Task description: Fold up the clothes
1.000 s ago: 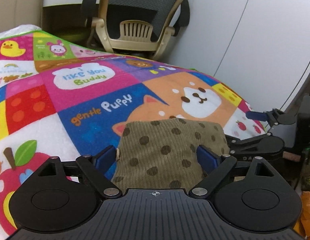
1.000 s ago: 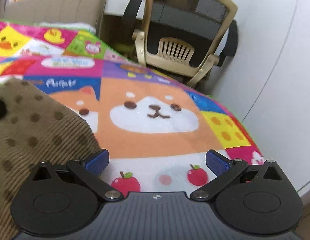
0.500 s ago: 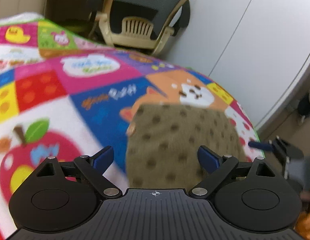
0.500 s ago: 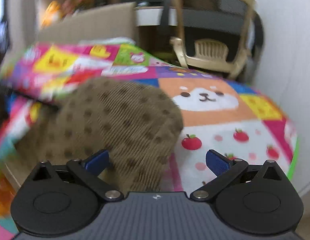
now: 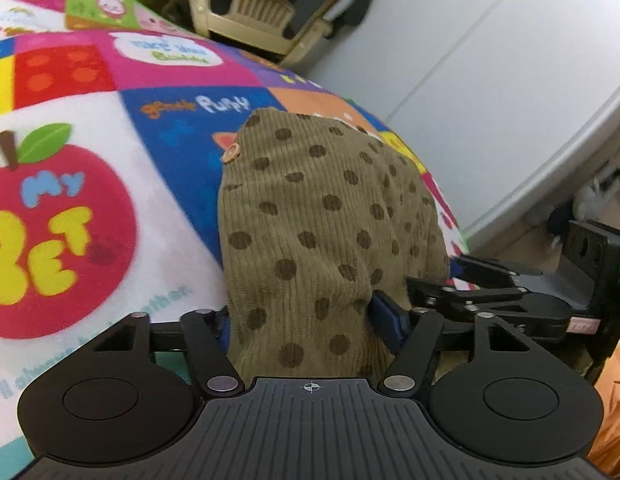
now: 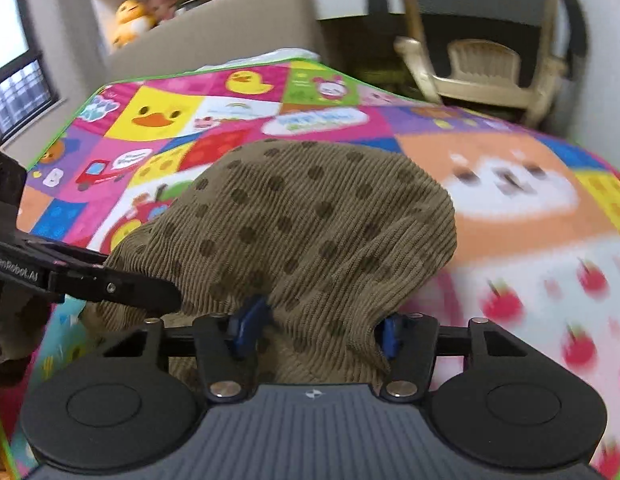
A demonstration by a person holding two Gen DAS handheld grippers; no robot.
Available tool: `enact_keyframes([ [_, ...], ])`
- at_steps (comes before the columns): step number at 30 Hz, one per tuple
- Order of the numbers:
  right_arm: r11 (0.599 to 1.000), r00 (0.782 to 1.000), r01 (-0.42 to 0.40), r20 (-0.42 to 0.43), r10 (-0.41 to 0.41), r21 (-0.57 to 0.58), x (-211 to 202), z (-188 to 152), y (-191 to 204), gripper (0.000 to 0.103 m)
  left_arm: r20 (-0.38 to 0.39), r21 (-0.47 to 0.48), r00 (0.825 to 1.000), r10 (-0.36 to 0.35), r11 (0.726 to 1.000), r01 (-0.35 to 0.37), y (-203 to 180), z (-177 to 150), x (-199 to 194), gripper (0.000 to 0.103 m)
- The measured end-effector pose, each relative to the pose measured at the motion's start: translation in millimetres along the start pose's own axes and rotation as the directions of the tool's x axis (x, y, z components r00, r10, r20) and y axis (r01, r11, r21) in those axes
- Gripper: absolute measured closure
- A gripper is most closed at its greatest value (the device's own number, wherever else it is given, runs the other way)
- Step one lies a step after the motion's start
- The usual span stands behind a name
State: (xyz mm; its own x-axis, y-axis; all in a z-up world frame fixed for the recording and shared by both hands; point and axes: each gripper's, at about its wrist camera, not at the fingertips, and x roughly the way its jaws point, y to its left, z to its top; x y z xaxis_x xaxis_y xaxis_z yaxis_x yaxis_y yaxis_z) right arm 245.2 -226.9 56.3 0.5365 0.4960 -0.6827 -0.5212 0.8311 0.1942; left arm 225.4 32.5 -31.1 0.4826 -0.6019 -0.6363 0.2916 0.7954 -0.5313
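On the left, the left tool (image 5: 305,322) sits over the near edge of a brown corduroy garment with dark polka dots (image 5: 322,216), its jaws closing with a thick bunch of that fabric between the blue pads (image 5: 390,318); whether they already pinch it cannot be told. The garment lies humped on a colourful cartoon play blanket (image 5: 69,208), its near end drawn up into the tools, its far end resting by the orange puppy square, a small wooden button (image 5: 231,153) showing at its left edge. To the right, the right tool (image 6: 316,330) is also closing around the same near edge, cloth bulging between its pads (image 6: 247,322), just beside the left tool's finger. Beyond the blanket stands a beige mesh office chair (image 6: 482,64). The main risk appears to be an uneven grab: each tool seems to gather several layers in a wad, so a lift could drag the whole heap instead of one clean edge, giving a crooked fold. The two tools are close together, so they could knock one another or leave the outer corners drooping.
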Motion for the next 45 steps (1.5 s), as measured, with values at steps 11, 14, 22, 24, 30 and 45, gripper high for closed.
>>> enact_keyframes([
  [11,0.994,0.992,0.001,0.127,0.014,-0.112,95.4,77.6,49.4,0.024,0.158,-0.104,0.970,0.184,0.980,-0.169,83.5,38.6,-51.3,0.032],
  [14,0.984,0.984,0.051,0.176,-0.021,-0.169,73.7,66.7,47.2,0.011,0.180,-0.021,0.963,0.201,0.979,-0.201,73.6,34.5,-75.2,0.029],
  [22,0.940,0.958,-0.145,0.193,0.211,-0.309,24.0,43.4,86.2,0.008,0.374,0.132,0.925,0.067,0.983,-0.124,26.3,90.8,-99.6,0.018],
  [24,0.930,0.964,-0.208,0.099,0.248,-0.305,39.9,34.8,95.8,0.008,0.317,0.100,0.947,0.041,0.992,-0.076,26.2,110.4,-65.1,0.018],
  [30,0.919,0.978,-0.196,-0.003,0.208,-0.341,52.8,22.3,87.0,0.007,0.190,0.018,0.979,0.078,0.996,-0.083,43.1,130.7,15.7,0.020],
  [45,0.944,0.948,0.306,0.128,-0.290,-0.127,122.5,110.8,8.0,0.000,0.220,-0.007,0.919,0.328,0.942,-0.335,70.6,98.5,-34.2,0.007],
])
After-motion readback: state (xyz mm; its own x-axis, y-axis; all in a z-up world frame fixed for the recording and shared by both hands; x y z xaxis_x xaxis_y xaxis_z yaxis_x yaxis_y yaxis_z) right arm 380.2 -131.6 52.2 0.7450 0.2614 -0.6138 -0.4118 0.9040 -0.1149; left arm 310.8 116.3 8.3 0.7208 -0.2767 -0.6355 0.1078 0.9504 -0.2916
